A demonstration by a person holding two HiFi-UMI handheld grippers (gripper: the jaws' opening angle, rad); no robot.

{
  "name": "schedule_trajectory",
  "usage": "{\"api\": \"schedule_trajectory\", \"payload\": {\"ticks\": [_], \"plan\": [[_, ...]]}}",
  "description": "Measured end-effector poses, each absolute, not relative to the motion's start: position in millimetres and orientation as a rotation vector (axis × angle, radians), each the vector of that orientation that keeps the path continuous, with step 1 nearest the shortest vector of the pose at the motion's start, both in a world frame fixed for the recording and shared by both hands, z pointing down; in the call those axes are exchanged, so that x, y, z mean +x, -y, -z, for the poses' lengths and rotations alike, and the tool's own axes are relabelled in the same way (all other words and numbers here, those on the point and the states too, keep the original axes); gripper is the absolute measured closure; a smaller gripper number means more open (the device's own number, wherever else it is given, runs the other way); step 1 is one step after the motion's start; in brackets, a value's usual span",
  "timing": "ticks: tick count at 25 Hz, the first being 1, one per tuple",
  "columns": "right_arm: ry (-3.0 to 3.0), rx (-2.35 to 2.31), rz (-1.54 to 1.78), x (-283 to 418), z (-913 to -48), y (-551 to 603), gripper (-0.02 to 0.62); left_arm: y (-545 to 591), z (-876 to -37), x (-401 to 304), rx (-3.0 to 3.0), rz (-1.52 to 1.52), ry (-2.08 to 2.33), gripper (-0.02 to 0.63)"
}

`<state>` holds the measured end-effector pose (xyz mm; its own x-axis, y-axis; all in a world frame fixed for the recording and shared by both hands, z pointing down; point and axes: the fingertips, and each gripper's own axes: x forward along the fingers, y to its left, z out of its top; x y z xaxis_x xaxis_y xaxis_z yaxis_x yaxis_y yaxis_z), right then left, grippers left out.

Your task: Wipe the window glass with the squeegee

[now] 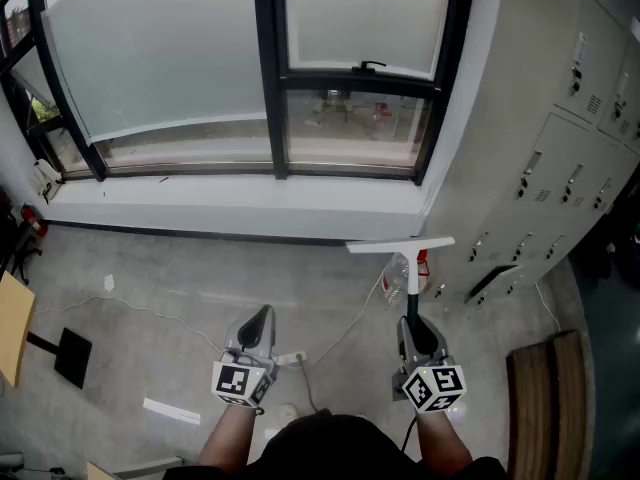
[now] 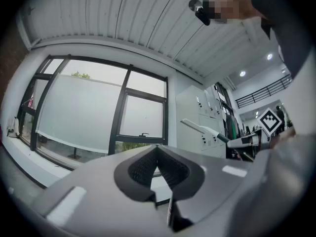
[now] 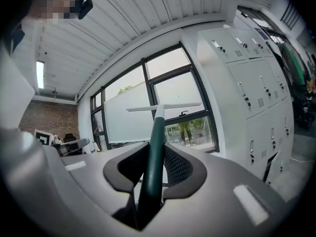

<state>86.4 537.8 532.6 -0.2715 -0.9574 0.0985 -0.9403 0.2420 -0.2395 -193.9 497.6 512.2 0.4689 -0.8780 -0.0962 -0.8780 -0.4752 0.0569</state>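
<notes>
Now the squeegee (image 1: pixel 409 286) is held out over the floor (image 1: pixel 150 278) on the right side, its long axis running away from the person and towards the window (image 1: pixel 350 28). The pale blade (image 1: pixel 400 245) is carried at the far end, set crosswise to the handle and stretched left to right, short of the glass. Closer in, the dark green handle (image 3: pixel 154 152) is clamped between the jaws of the right gripper (image 1: pixel 411 320), which are closed only as far as the shaft allows, one pad pressed to each side of it. Over on the left, the left gripper (image 1: pixel 263 315) is held level beside it, jaws brought together at the tips with nothing between them. Grey lockers (image 1: pixel 560 158) are seen to the right of the window.
</notes>
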Motion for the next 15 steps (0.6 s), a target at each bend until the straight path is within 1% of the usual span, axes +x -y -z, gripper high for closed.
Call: {"api": "schedule_trajectory", "payload": {"ticks": [15], "plan": [[-2.407,-1.835,0.398,49.0,-529.8,-505.1,0.5,-467.7,-515.5,-231.3,-2.702,-0.207,-1.574,0.606]]}}
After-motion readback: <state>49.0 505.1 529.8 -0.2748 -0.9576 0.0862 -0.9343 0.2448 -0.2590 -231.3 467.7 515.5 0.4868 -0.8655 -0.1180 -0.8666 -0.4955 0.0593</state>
